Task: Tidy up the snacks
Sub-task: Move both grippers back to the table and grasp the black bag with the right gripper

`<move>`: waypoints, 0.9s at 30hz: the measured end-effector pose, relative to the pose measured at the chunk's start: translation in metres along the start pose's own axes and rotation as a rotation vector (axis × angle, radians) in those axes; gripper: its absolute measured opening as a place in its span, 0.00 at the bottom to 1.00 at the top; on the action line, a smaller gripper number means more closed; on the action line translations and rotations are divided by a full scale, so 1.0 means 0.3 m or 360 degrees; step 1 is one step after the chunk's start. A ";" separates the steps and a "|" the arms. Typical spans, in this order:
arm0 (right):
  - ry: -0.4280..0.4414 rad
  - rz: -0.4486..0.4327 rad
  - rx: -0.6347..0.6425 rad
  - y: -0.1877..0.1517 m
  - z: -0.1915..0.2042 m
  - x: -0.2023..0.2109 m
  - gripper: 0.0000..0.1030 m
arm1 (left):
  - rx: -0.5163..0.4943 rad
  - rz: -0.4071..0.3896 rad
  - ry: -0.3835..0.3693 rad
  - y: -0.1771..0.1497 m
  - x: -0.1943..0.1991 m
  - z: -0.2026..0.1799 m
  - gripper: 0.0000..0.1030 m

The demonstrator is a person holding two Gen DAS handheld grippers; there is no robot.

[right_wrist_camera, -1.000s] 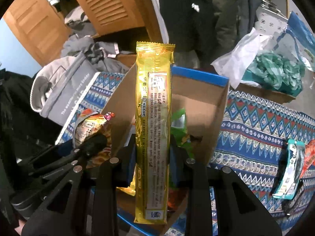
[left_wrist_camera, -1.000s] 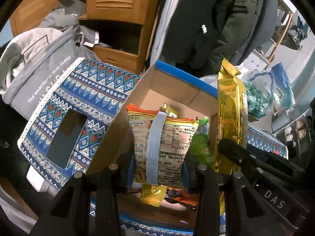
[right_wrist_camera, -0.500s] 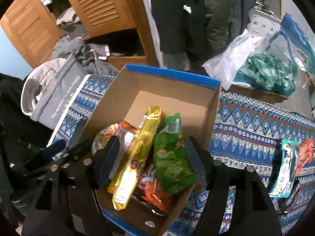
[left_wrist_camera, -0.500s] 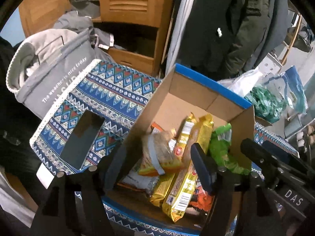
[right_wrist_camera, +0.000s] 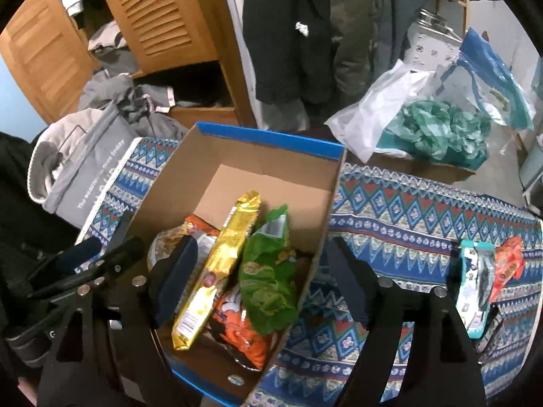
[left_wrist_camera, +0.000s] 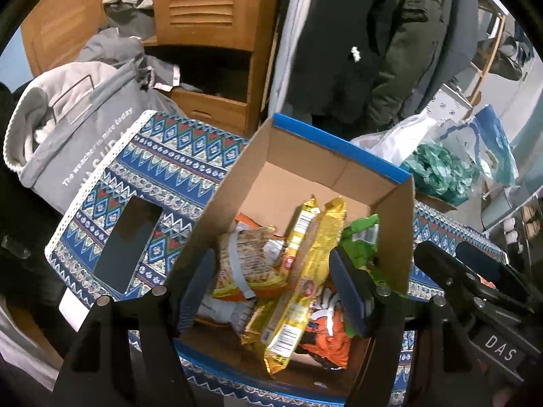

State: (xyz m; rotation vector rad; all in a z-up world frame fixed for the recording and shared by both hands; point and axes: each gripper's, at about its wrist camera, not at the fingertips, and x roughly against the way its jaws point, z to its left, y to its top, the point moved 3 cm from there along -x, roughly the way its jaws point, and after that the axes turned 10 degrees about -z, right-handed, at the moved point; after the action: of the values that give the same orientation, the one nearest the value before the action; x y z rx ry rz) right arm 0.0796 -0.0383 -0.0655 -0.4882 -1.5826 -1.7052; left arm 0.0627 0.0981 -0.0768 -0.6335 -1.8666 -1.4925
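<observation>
A cardboard box (left_wrist_camera: 342,176) (right_wrist_camera: 271,162) with a blue rim stands on the patterned cloth. Inside lie a long gold packet (left_wrist_camera: 305,291) (right_wrist_camera: 217,268), a beige noodle packet (left_wrist_camera: 251,264), a green bag (right_wrist_camera: 268,288) (left_wrist_camera: 359,237) and an orange packet (right_wrist_camera: 244,335) (left_wrist_camera: 329,339). My left gripper (left_wrist_camera: 275,291) hangs open over the box with nothing between its pads. My right gripper (right_wrist_camera: 258,288) is above the box too; its jaws are opening and no pad touches a packet. A teal packet (right_wrist_camera: 475,291) and an orange one (right_wrist_camera: 509,268) lie on the cloth at right.
A black phone (left_wrist_camera: 127,244) lies on the cloth left of the box. A grey fabric bag (left_wrist_camera: 74,129) stands at the left edge. Plastic bags (right_wrist_camera: 437,125) sit behind the table, and a wooden cabinet (left_wrist_camera: 210,34) and hanging coats stand beyond.
Both grippers opened and let go. The noodle packet dropped from the left one and the long gold packet from the right one; both now lie in the box. The right gripper drew back slightly.
</observation>
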 end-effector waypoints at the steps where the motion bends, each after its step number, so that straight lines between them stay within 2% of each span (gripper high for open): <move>1: -0.0008 -0.0004 -0.0003 0.000 -0.010 0.007 0.77 | -0.0003 -0.0001 -0.0005 -0.001 0.002 -0.008 0.69; 9: -0.0077 -0.0023 -0.0043 -0.020 -0.116 0.061 0.77 | -0.0062 0.0019 -0.0067 -0.021 0.007 -0.115 0.69; 16: -0.0161 -0.0020 -0.0103 -0.055 -0.239 0.111 0.78 | -0.0159 0.0057 -0.0133 -0.069 0.014 -0.257 0.69; 27: -0.0346 0.0047 -0.0271 -0.165 -0.499 0.182 0.78 | -0.0371 0.0126 -0.0218 -0.162 0.015 -0.495 0.69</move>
State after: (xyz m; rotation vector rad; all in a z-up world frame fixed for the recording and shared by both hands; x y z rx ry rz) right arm 0.0391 -0.1989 -0.0848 -0.8021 -1.5767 -1.8233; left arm 0.0533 -0.0577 -0.0853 -0.9290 -1.7580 -1.6644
